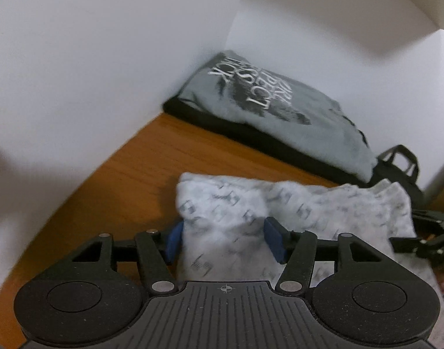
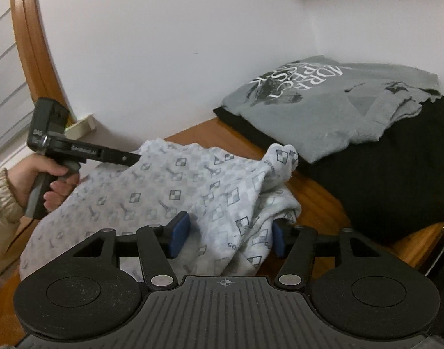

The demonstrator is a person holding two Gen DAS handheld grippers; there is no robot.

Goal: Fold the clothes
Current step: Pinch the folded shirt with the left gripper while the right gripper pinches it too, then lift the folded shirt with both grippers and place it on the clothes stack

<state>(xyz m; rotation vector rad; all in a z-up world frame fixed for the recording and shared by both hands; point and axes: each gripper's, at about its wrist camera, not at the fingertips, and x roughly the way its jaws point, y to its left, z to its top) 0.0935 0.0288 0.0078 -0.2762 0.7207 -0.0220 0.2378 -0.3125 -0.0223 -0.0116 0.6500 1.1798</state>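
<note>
Both my left claw [image 1: 223,240] and right claw [image 2: 226,238] stand wide around the soft, light patterned garment [image 2: 175,192] lying bunched on the counter [image 1: 120,174], so I would pinch its hem corners, I think.

- Patterned white garment [image 2: 175,192]: pale fabric, grey checker-square print, crumpled and bunched, near the stack's front.
- Grey printed T-shirt [image 2: 332,101]: folded flat, white lettering, atop the stack.
- Black garment [image 2: 396,168]: folded, stack's bottom layer.
</note>
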